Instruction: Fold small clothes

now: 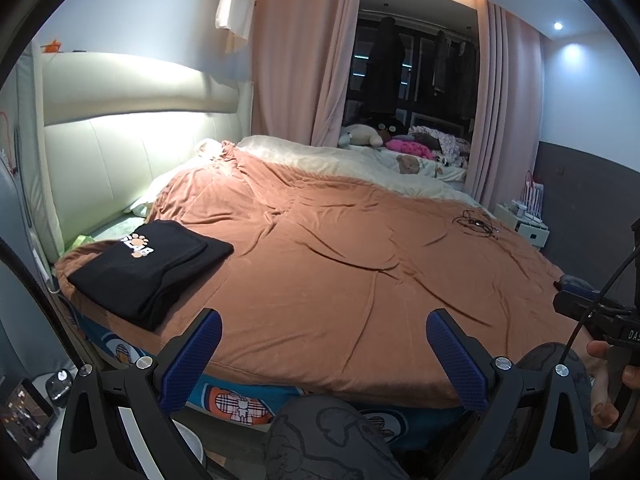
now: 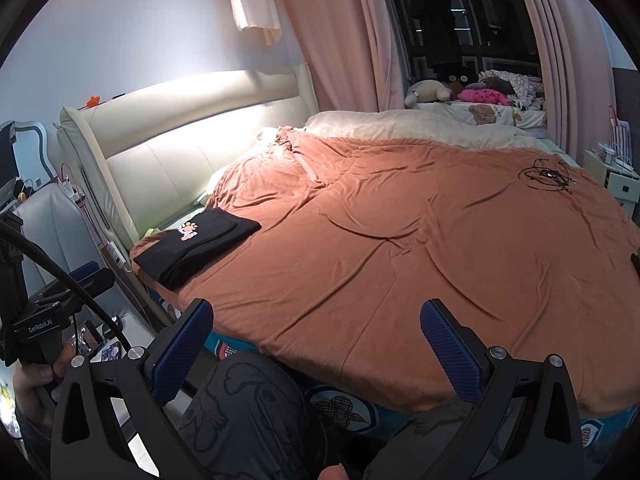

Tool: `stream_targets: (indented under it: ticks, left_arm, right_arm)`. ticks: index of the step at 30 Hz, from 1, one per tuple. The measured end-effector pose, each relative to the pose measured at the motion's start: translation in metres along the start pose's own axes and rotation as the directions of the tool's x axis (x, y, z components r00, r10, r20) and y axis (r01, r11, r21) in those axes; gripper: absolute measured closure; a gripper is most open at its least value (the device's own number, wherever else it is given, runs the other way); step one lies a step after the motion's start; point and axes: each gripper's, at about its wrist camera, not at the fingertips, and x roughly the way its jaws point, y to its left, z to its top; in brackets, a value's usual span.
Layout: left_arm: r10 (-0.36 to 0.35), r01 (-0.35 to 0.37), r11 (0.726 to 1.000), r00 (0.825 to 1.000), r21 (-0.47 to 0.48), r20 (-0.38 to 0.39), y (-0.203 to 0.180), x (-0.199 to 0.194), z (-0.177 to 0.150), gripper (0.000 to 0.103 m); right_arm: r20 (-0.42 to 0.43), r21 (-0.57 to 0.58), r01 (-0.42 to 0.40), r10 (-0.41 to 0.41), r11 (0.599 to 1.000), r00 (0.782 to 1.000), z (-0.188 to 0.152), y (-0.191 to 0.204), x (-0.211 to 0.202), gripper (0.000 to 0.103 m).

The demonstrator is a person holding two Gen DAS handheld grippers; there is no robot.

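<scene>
- Near the left edge of the rust-orange bedspread (image 1: pixel 340 264), beside the cream padded headboard (image 1: pixel 120 152), a folded black garment with a paw print (image 1: pixel 148 264) is lying flat.
- Left gripper (image 1: pixel 324 354) and right gripper (image 2: pixel 316 346) are hovering with blue-padded tongs spread apart, holding nothing.

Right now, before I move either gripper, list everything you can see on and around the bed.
Folded garment: one, black with orange print, bed's near-left corner by the headboard.
Blanket: one, orange-brown, covering the bed.
Cable tangle: one, black, far right on the blanket.
Headboard: one, cream, padded, left.
Curtains: pink, framing the dark window.
Plush toys: several, window ledge.
Nightstand: one, white, far right.
Left gripper: open, empty.
Right gripper: open, empty.
</scene>
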Motion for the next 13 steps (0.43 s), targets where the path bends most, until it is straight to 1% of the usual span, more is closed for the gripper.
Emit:
stream_targets:
  ticks: [13]
  left_arm:
    - [-0.005, 0.005, 1.000, 0.999, 0.004, 0.044, 0.002, -0.021, 0.001, 0.000]
  right_arm:
    - [0.015, -0.019, 0.011, -0.011, 1.000, 1.000, 0.000, 0.011, -0.012, 0.000]
